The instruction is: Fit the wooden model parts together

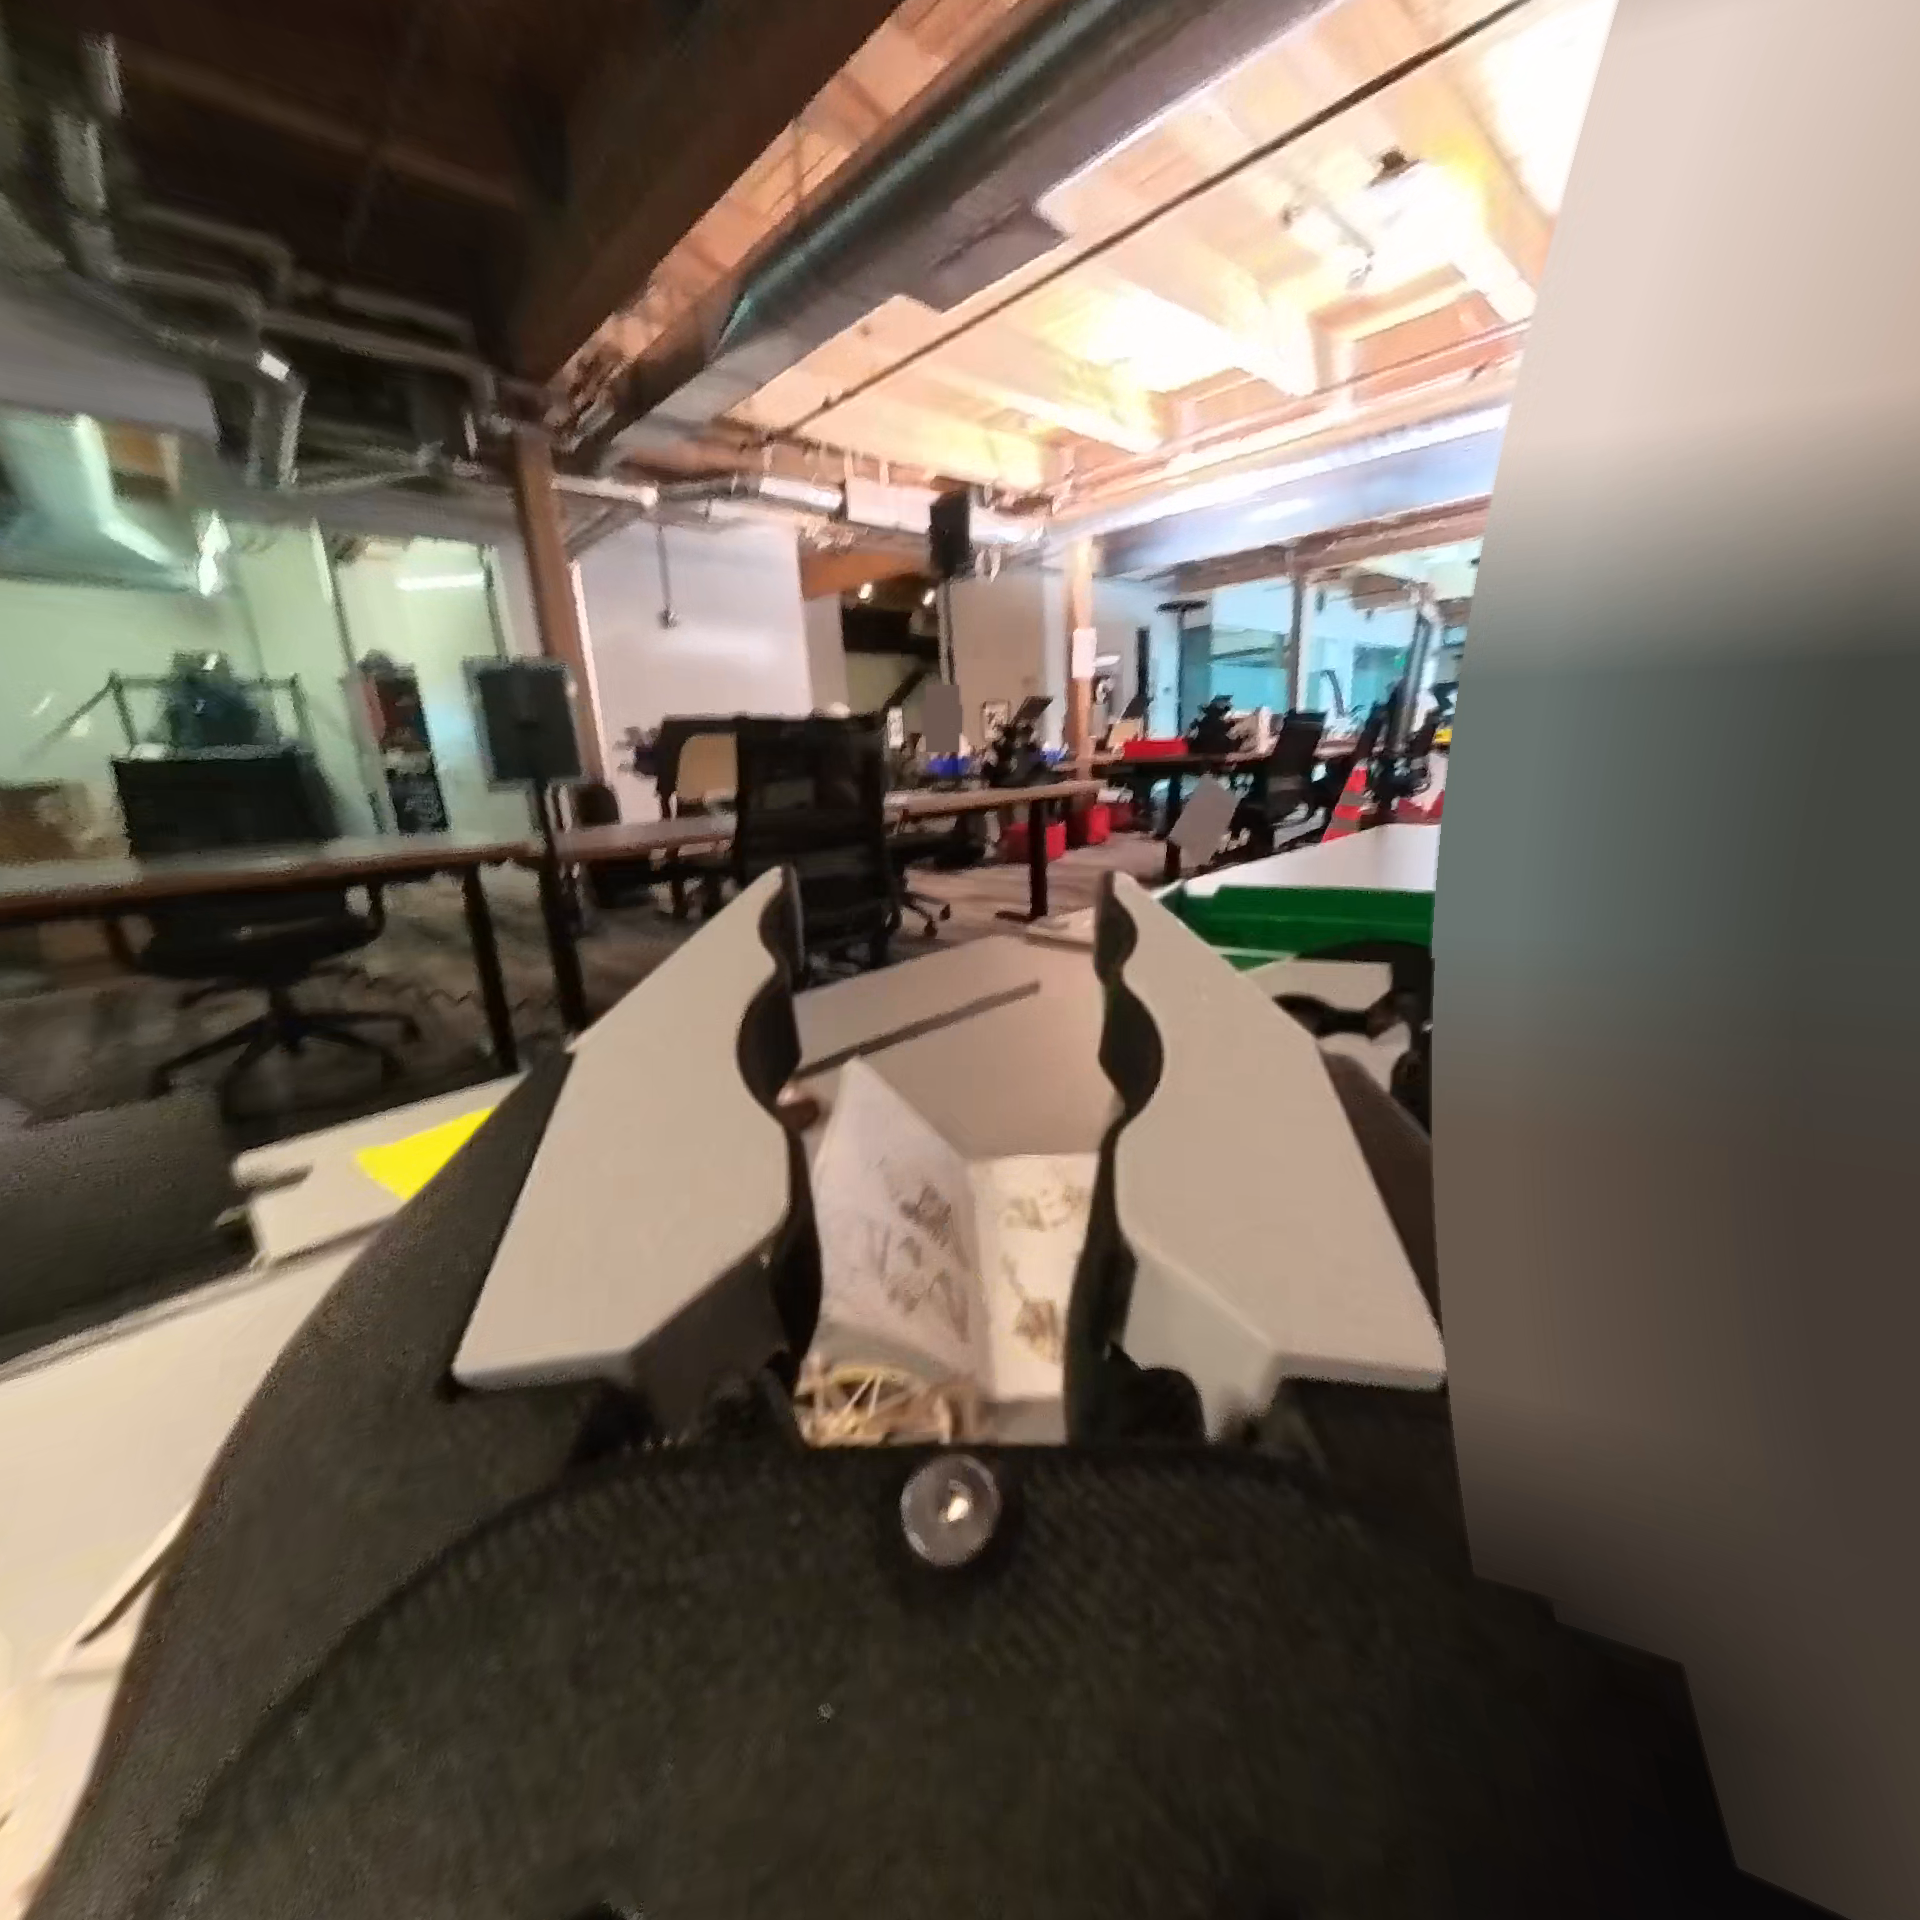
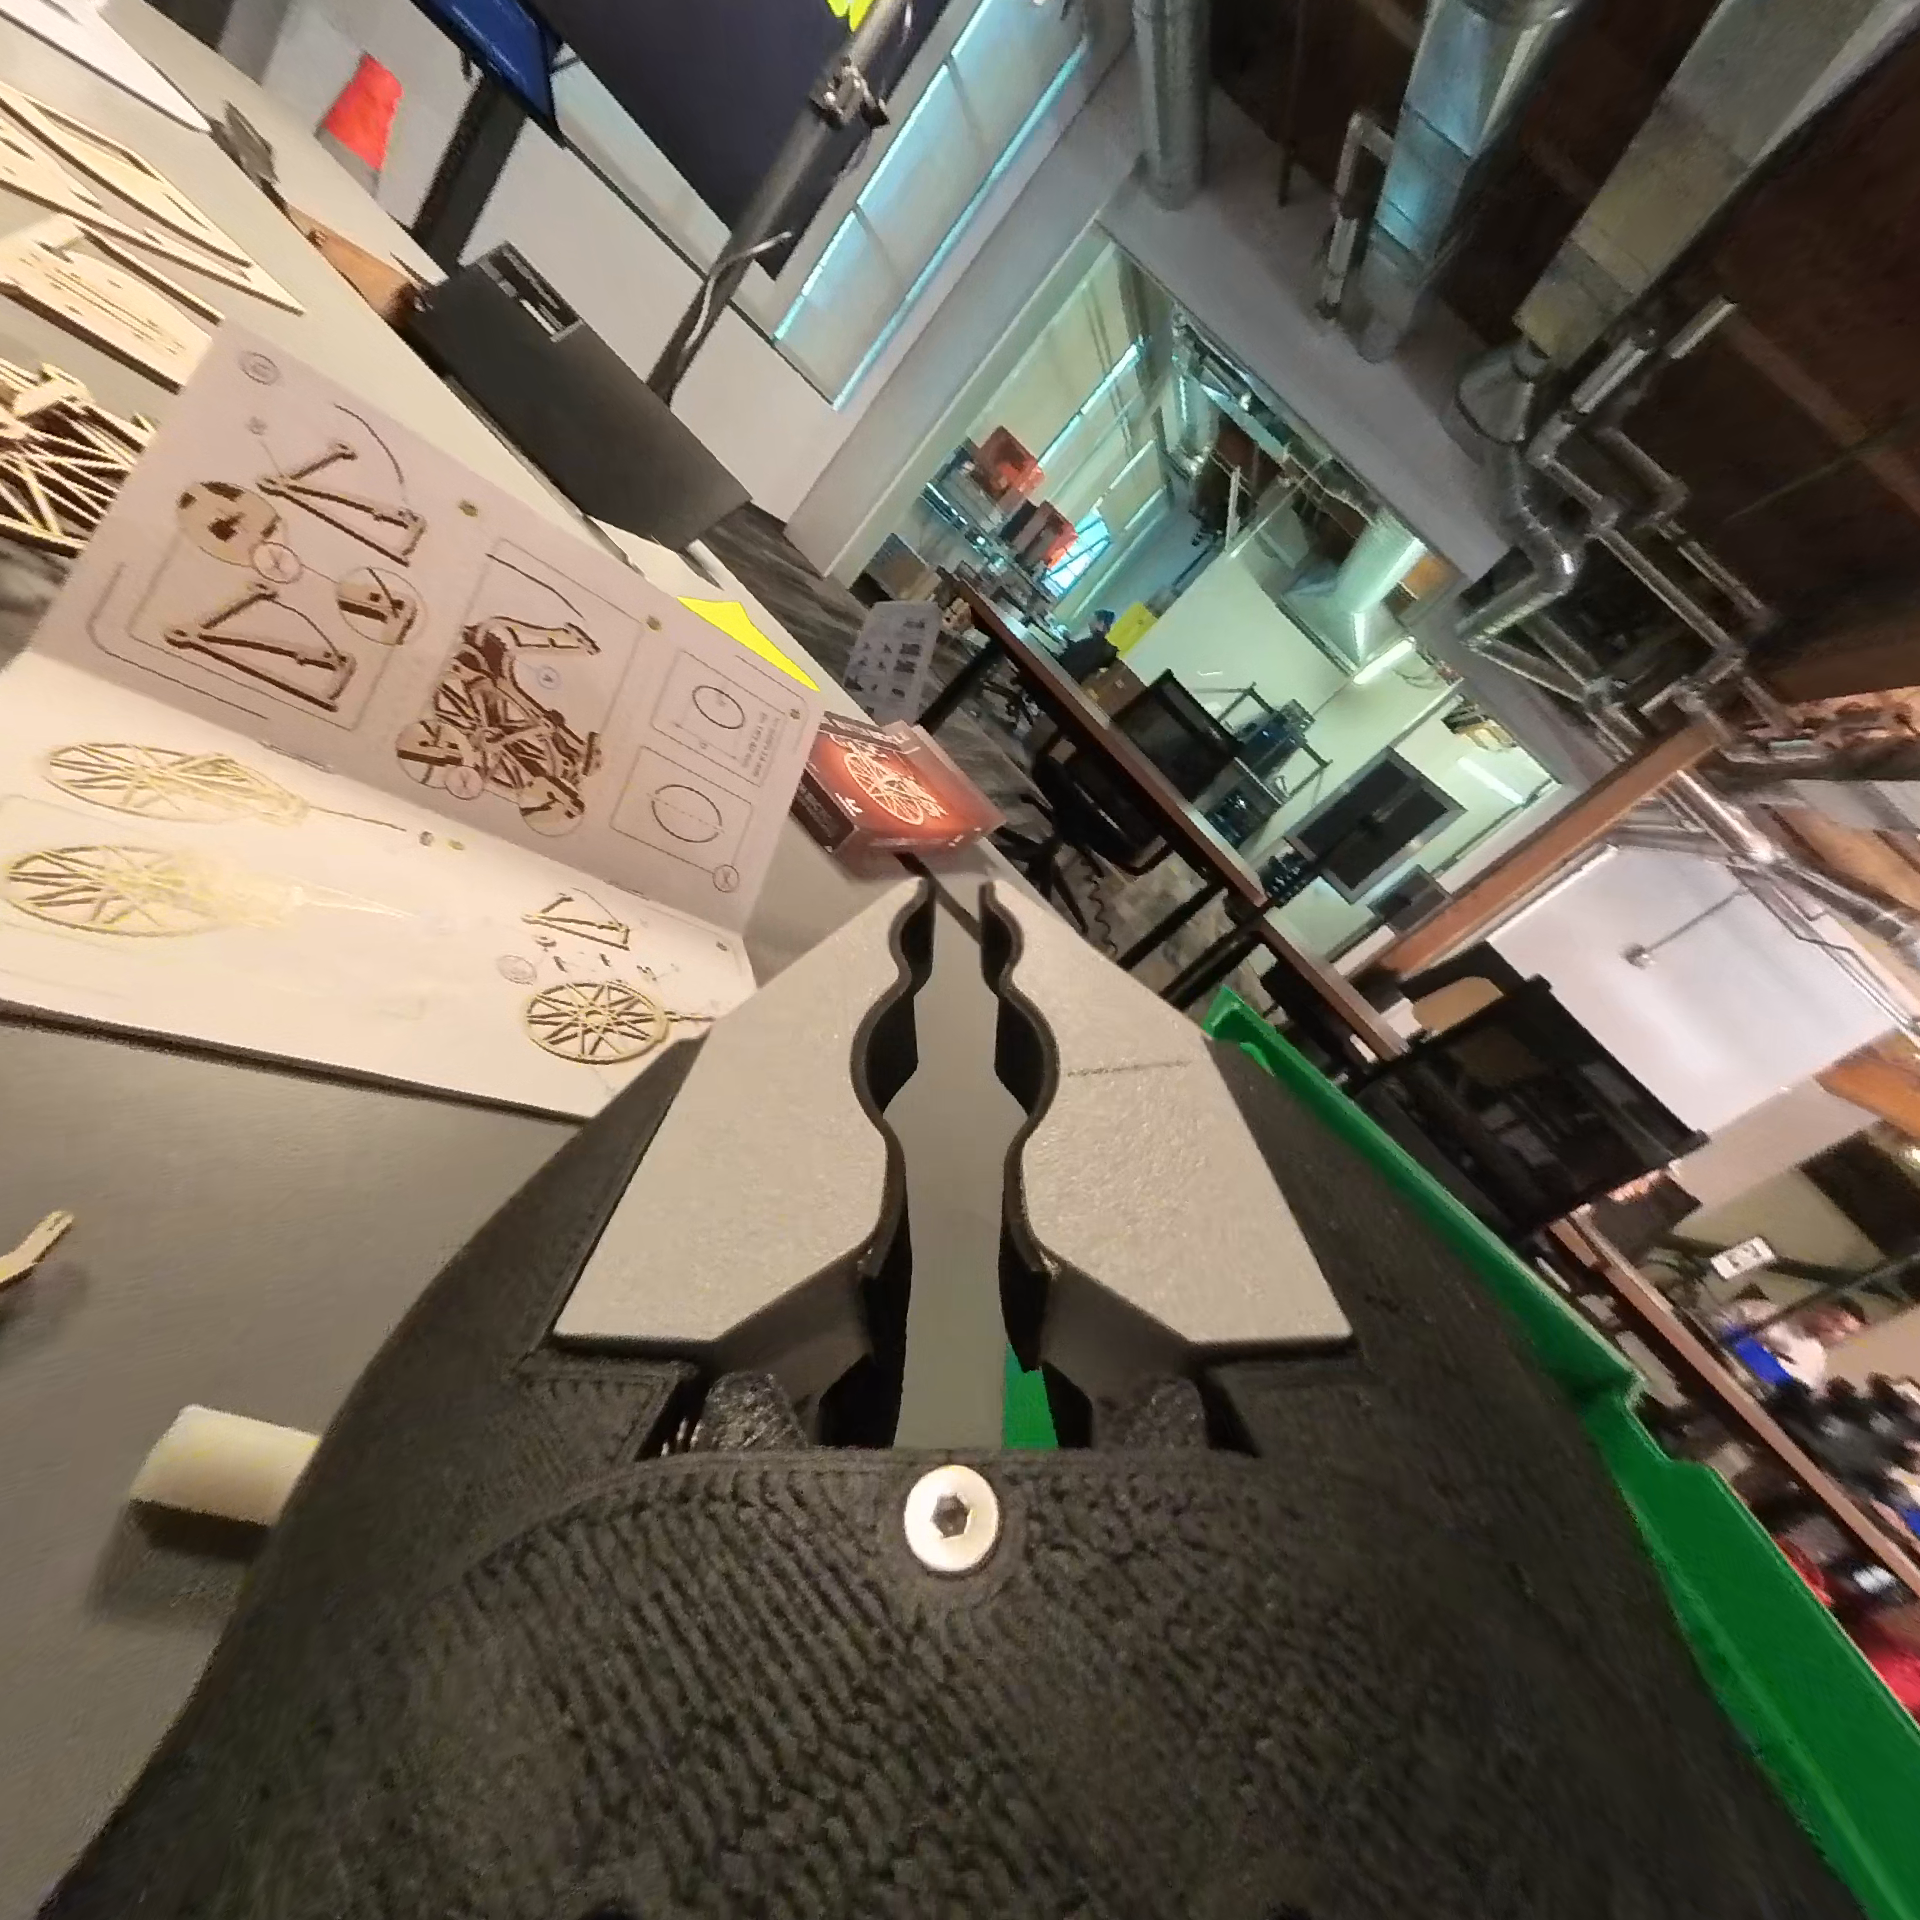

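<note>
In the right wrist view an open instruction booklet (image 2: 416, 675) lies on the grey table (image 2: 260, 1195). A wooden spoked wheel (image 2: 595, 1023) rests on its lower page, with two paler wheels (image 2: 135, 883) to the left. A partly built wooden frame (image 2: 52, 457) and laser-cut part sheets (image 2: 104, 239) lie at far left. My right gripper (image 2: 954, 899) is almost shut with a thin gap and holds nothing. My left gripper (image 1: 945, 904) is open and empty above the booklet (image 1: 935, 1236). Pale wooden pieces (image 1: 883, 1403) show below it.
A green bin (image 2: 1558, 1455) runs along the table's right side and also shows in the left wrist view (image 1: 1299, 914). A red-brown box (image 2: 894, 800), a small white block (image 2: 223, 1475) and a loose wooden piece (image 2: 31, 1247) lie on the table. A pale panel (image 1: 1662, 935) stands right. Spacing between my two grippers at the tips: around 25 centimetres. The wooden spoked wheel (image 2: 595, 1023) is about 9 centimetres from my right fingertips and 25 centimetres from my left.
</note>
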A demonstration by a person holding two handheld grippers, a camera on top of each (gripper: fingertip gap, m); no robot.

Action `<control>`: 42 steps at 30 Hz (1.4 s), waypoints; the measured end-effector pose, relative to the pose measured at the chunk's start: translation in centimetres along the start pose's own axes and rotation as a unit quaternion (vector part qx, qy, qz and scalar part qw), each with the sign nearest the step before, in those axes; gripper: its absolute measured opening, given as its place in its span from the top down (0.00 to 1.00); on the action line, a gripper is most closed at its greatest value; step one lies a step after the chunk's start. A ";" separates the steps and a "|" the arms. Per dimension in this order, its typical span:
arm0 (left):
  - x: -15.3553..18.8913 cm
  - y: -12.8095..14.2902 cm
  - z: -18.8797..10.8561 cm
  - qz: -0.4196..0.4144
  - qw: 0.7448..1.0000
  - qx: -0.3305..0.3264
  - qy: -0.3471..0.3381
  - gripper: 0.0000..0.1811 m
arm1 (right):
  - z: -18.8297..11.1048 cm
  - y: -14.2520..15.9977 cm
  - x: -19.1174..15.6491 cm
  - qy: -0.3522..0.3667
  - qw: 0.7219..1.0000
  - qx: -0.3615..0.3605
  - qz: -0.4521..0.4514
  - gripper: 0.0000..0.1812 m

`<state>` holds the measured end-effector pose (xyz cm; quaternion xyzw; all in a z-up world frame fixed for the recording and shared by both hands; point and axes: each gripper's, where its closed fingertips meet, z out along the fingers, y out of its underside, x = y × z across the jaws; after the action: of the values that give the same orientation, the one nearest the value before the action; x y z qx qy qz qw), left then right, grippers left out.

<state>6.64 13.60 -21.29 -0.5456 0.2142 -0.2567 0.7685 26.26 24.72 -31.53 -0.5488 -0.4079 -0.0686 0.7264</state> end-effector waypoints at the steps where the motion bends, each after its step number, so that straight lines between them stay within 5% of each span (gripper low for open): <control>1: -1.0 0.3 -0.6 -0.006 1.000 -0.020 -0.010 0.69 | 0.0 0.1 0.2 0.006 1.000 -0.004 0.001 0.97; 5: -4.2 3.1 -3.6 -0.017 0.992 -0.120 -0.038 0.72 | 0.0 0.6 0.7 0.021 1.000 -0.017 0.000 0.97; 9: -6.6 7.7 -6.9 -0.049 0.958 -0.274 -0.067 0.74 | 0.1 0.9 0.8 0.024 0.999 -0.026 -0.005 0.97; 11: -6.6 9.0 -8.5 -0.064 0.944 -0.320 -0.056 0.82 | 0.1 0.9 0.8 0.023 0.999 -0.026 0.000 0.97; 20: -3.1 12.2 -15.6 -0.089 0.866 -0.490 0.038 0.83 | 0.0 0.8 0.7 0.015 1.000 -0.022 0.011 0.96; 29: -1.7 13.8 -15.8 -0.068 0.860 -0.502 0.055 0.82 | -0.1 0.7 0.6 0.009 1.000 -0.014 0.022 0.97; 40: -0.6 16.2 -15.0 -0.017 0.826 -0.557 0.085 0.90 | -0.2 0.4 0.7 0.004 0.999 -0.003 0.038 0.97; 42: -1.2 16.3 -14.9 -0.021 0.823 -0.564 0.063 0.98 | -0.2 0.3 0.7 0.004 0.999 0.000 0.042 0.97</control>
<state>-0.75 7.96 -41.34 -0.8707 0.3586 -0.1408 0.3059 27.02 24.91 -31.33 -0.5653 -0.3817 -0.0403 0.7302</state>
